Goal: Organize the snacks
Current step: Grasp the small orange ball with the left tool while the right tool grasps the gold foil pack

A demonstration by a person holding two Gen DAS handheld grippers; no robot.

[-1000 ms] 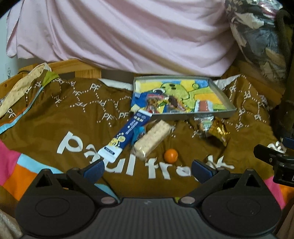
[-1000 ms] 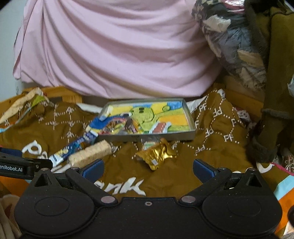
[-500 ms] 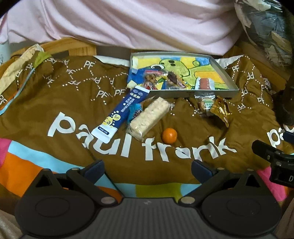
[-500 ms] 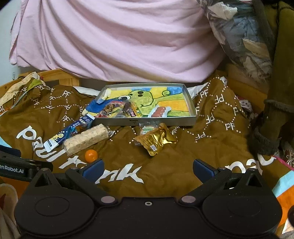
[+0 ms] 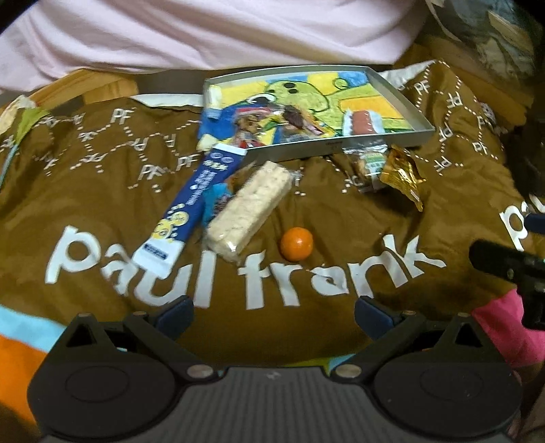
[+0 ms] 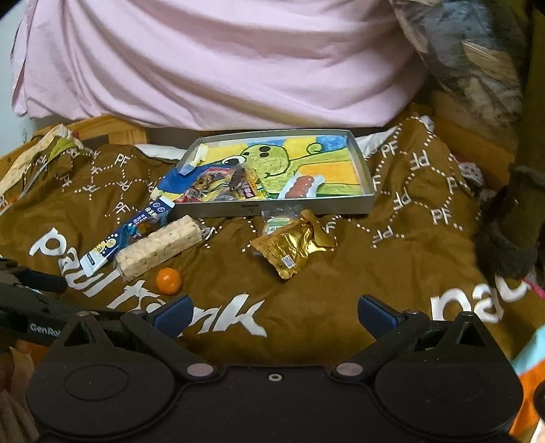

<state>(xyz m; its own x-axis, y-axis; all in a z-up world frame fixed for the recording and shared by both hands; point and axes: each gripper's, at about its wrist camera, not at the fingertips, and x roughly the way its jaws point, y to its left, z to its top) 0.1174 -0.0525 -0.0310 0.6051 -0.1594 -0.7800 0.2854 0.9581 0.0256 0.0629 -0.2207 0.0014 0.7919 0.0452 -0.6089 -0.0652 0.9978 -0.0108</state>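
Observation:
A grey metal tray (image 5: 340, 144) (image 6: 272, 208) with a cartoon lining holds several snack packets at its near left. On the brown blanket before it lie a blue stick packet (image 5: 194, 201) (image 6: 126, 235), a clear-wrapped cracker bar (image 5: 250, 209) (image 6: 160, 245), a small orange ball (image 5: 296, 243) (image 6: 168, 280), a green-label packet (image 5: 369, 162) (image 6: 277, 221) and a gold foil packet (image 5: 403, 179) (image 6: 293, 247). My left gripper (image 5: 274, 311) is open, short of the ball. My right gripper (image 6: 274, 311) is open, short of the gold packet.
The brown blanket (image 5: 102, 191) (image 6: 408, 238) with white lettering covers the surface. A pink cloth (image 5: 204, 30) (image 6: 221, 61) hangs behind the tray. A patterned bundle (image 6: 477, 51) sits at back right, a dark garment (image 6: 511, 231) at right. A wooden edge (image 5: 95, 85) shows at back left.
Both views have risen and tipped down toward the blanket, so the snacks and tray sit higher and larger in frame. The orange ball came into the right wrist view. Both grippers stayed open.

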